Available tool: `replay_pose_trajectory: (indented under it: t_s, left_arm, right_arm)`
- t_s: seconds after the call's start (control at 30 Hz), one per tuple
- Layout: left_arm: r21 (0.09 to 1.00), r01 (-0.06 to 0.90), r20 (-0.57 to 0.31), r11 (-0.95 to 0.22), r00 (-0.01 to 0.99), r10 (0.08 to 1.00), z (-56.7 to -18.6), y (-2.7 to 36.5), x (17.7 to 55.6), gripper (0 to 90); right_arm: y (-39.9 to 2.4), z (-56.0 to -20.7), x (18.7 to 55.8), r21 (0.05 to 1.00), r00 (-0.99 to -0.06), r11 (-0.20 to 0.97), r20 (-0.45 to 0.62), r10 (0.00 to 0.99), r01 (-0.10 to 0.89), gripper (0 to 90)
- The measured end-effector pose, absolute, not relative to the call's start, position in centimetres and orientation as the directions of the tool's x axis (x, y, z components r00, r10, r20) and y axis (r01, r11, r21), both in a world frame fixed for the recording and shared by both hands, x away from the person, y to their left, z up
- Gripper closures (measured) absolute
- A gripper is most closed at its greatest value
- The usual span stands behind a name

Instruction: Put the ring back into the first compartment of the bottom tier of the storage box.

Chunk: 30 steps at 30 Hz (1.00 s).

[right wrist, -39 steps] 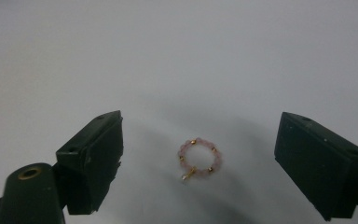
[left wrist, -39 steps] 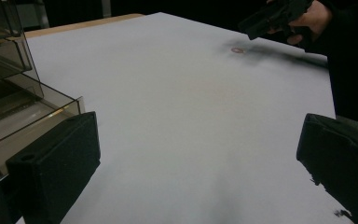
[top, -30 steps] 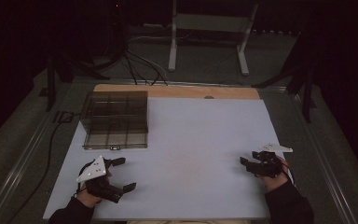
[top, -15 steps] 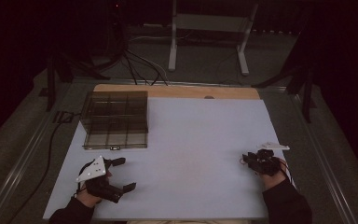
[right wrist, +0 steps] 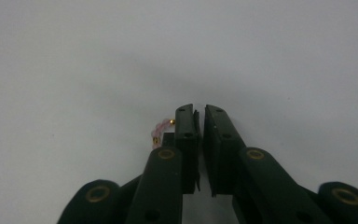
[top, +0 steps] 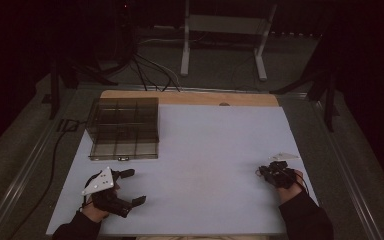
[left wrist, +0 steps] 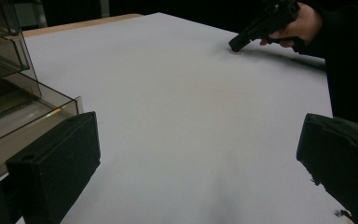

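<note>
1. My right gripper (top: 261,172) rests low on the white sheet (top: 210,150), near its right edge. Its jaws have just been closing and now stand nearly together, with only a thin slit between the pads.
2. A small pink beaded piece with gold bits (right wrist: 161,130) lies on the sheet, touching the outer side of one jaw in the right gripper view. It sits beside the jaw, not visibly between the pads, so I cannot say it is gripped.
3. The beads form a short curved string; most of it is hidden behind the jaw, so I cannot tell which way its long axis runs.
4. My left gripper (top: 130,186) sits near the front left of the sheet, jaws spread wide and holding nothing.
5. A smoky clear plastic compartment box (top: 125,127) stands at the far left of the sheet, well apart from the beads.
</note>
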<state>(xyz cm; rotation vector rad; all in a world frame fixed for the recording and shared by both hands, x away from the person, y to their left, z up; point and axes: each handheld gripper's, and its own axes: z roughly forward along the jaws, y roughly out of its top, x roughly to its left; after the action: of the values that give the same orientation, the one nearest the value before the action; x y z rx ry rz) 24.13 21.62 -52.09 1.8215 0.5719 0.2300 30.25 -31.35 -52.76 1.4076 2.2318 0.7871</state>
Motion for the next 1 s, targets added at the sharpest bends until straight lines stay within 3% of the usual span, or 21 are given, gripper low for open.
replay_pose_trajectory:
  t_s: [0.23, 1.0]
  left_arm:
    - [0.936, 0.267, -0.126, -0.228, 0.861, 0.492, -52.1, 21.6, 24.1, 0.7]
    - [0.935, 0.271, -0.127, -0.230, 0.860, 0.495, -52.2, 21.5, 24.2, 0.7]
  right_arm:
    - [-31.0, -52.5, 30.6, 0.605, -0.435, 0.369, -0.042, 0.900, 0.705, 85.9]
    - [-31.6, -51.2, 30.0, 0.672, -0.391, 0.266, 0.038, 0.920, 0.691, 87.1]
